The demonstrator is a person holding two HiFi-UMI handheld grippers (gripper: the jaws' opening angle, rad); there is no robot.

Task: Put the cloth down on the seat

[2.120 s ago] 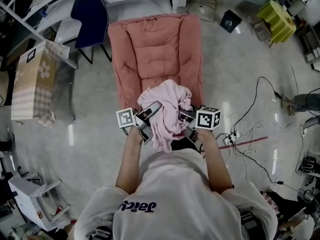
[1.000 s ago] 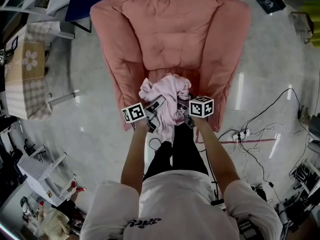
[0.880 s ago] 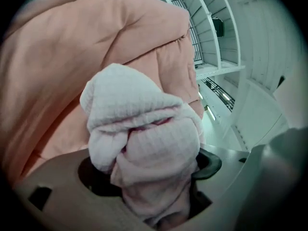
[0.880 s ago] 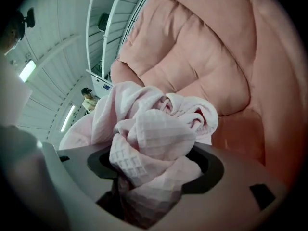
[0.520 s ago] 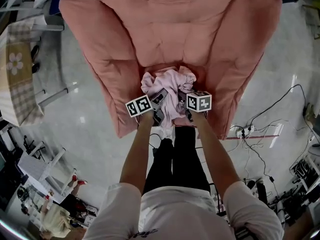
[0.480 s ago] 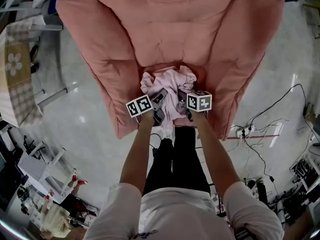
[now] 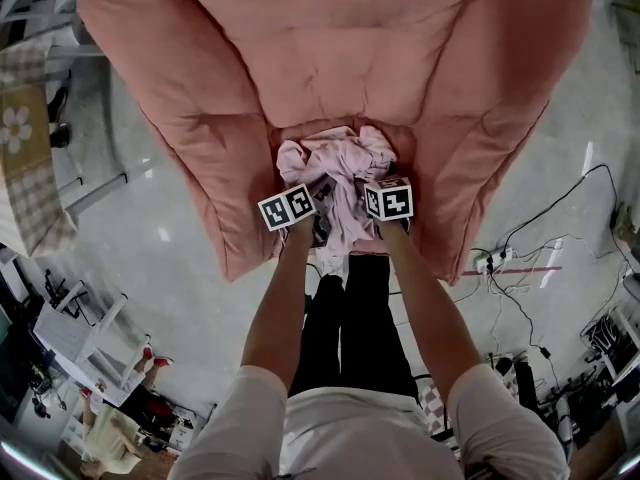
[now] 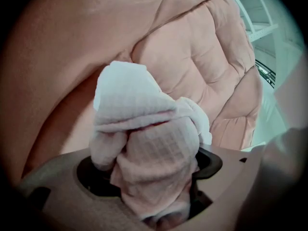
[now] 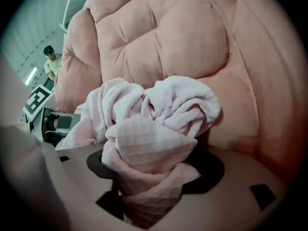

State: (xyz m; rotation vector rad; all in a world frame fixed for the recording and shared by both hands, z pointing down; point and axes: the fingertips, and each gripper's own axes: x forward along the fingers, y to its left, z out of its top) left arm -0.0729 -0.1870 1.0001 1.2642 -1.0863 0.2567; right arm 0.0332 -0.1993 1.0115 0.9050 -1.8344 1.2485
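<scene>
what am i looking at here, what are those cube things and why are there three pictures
There is no robot here: a person holds a hand tool with a two-fingered claw in each hand. The cubes with square markers are part of those tools. The head view comes from a camera on the person's head, looking steeply down along the arms. The other two pictures come from cameras riding on the left claw and the right claw, each looking along its own fingers. Below is a big pink armchair on a shiny floor. Both claws are clamped on one crumpled pale pink cloth, held over the front of the seat. I cannot tell whether it touches the seat yet.
</scene>
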